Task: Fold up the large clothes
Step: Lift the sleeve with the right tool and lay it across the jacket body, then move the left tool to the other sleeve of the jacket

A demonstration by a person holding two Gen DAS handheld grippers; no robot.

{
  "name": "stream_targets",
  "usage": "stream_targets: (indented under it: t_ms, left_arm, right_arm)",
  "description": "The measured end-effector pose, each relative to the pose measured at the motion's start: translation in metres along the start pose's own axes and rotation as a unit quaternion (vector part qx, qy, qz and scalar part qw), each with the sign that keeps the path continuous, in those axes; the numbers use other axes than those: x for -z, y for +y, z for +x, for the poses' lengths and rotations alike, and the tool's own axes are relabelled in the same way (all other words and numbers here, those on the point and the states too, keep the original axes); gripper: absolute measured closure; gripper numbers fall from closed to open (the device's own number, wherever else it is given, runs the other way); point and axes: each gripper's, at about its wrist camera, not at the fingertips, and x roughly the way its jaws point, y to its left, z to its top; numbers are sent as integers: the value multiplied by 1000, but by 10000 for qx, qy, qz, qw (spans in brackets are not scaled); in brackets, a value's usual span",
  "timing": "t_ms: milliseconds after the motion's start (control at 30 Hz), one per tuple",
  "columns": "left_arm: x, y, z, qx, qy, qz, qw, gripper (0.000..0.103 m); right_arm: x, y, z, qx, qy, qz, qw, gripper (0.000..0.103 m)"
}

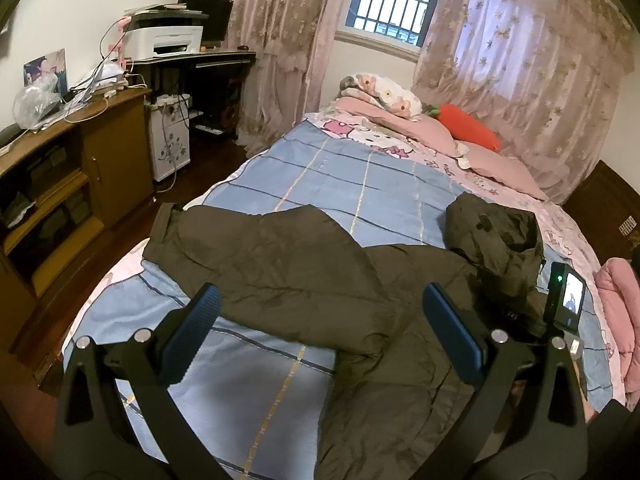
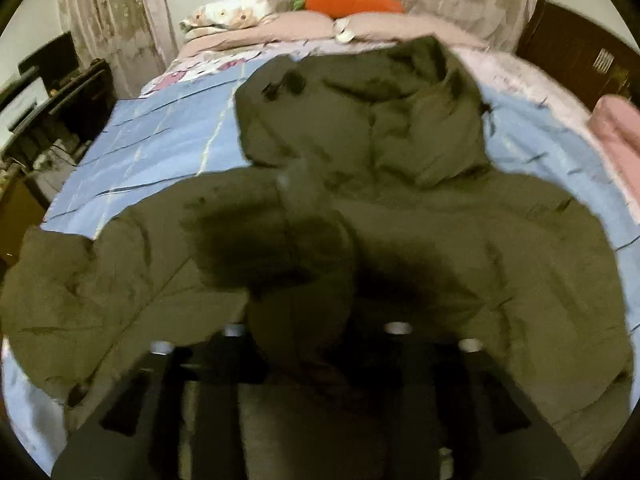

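Your left gripper [image 1: 320,328] hangs spread wide above the puffy olive-green hooded jacket [image 1: 288,272], pinching nothing. The jacket lies on the blue checked bedspread [image 1: 360,184]. Your right gripper [image 2: 316,360] stands apart too, a sleeve fold bunched between its blurred fingers.

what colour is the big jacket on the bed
Dark olive green jacket, clearest in the left wrist view.

Matt, creased olive-green padded cloth jacket [image 1: 288,276], puffy and quilted. Smooth woven blue checked cotton bedspread [image 1: 340,184] beneath. Ribbed blue rubbery pads [image 1: 192,332] on matt black plastic fingers, with shiny metal pins. Far left, varnished brown wooden cabinet [image 1: 116,160]; glossy white plastic printer [image 1: 168,42]. Sheer patterned lace curtains [image 1: 520,52].
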Motion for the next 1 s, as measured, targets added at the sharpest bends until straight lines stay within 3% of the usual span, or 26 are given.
stream_targets:
  t_ms: [33,67,233,367,433,533,633,833,1000]
  left_arm:
    - [0,1,0,-1,-5,-9,10000,2]
    - [0,2,1,3,-3,-37,10000,2]
    - [1,18,9,314,125,-595,9977,2]
    - [1,25,13,343,113,-736,9966,2]
    - [2,27,14,262,36,-695,9972,2]
    - [4,30,16,248,-17,-658,9975,2]
    - [10,35,22,278,50,-684,9973,2]
    - [21,53,28,93,190,-697,9973,2]
    - [27,92,24,108,301,-1280,9913,2]
  right_arm:
    - [2,3,-1,-245,30,35,9997,9]
    - [4,5,-3,-399,42,19,9992,6]
    - [22,29,-29,-1153,310,-290,9924,6]
    - [51,32,-108,-1315,-514,-585,9882,6]
    - [65,28,-146,-1134,-873,-802,9864,6]
    - [87,24,-197,-143,-1306,-1234,9836,6]
    - [105,11,-242,766,-1643,-1221,9758,2]
    - [126,-14,-296,935,-1848,-787,9751,1]
    - [139,-22,-317,894,-1852,-624,9766,1]
